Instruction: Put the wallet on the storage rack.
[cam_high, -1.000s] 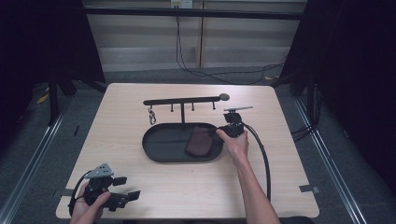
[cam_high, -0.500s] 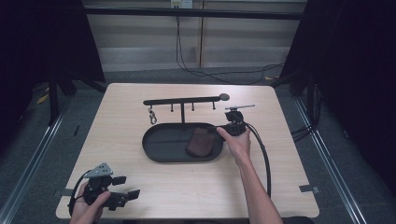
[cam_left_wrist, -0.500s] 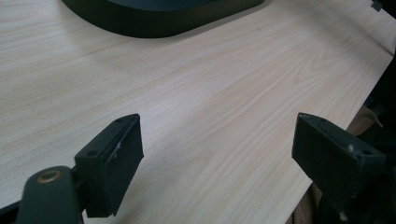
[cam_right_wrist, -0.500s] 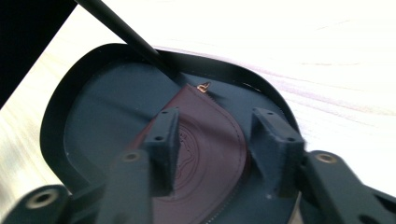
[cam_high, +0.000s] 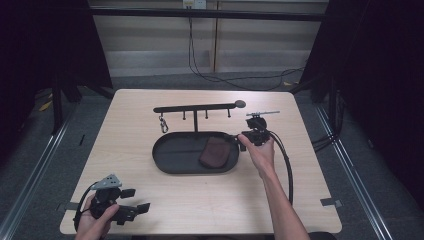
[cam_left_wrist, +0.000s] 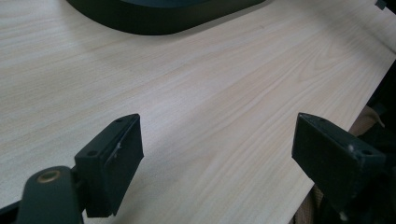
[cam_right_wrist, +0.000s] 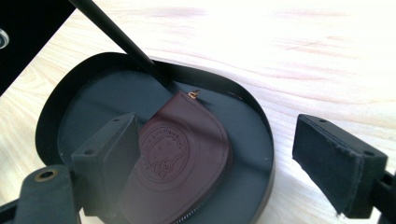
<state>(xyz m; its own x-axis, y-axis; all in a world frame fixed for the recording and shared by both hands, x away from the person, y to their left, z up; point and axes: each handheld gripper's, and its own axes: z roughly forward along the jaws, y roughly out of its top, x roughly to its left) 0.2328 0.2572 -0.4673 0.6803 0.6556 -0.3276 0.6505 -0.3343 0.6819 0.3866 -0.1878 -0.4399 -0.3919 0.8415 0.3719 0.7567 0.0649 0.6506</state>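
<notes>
Brown pouch: one, in one black tray.

Pouch partly behind tool pad; stamp illegible

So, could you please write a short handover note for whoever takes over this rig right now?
Right tool: jaws have just been opening, nothing between them; it hovers at the right end of the black oval tray.
Left tool: open, empty, over the light wooden table near its front left corner.
Dark brown round leather pouch: lying flat in the tray's right half, released.
Black hook rack: one metal clasp hangs near its left end.
Left: apparently just drawing the right tool back.
</notes>
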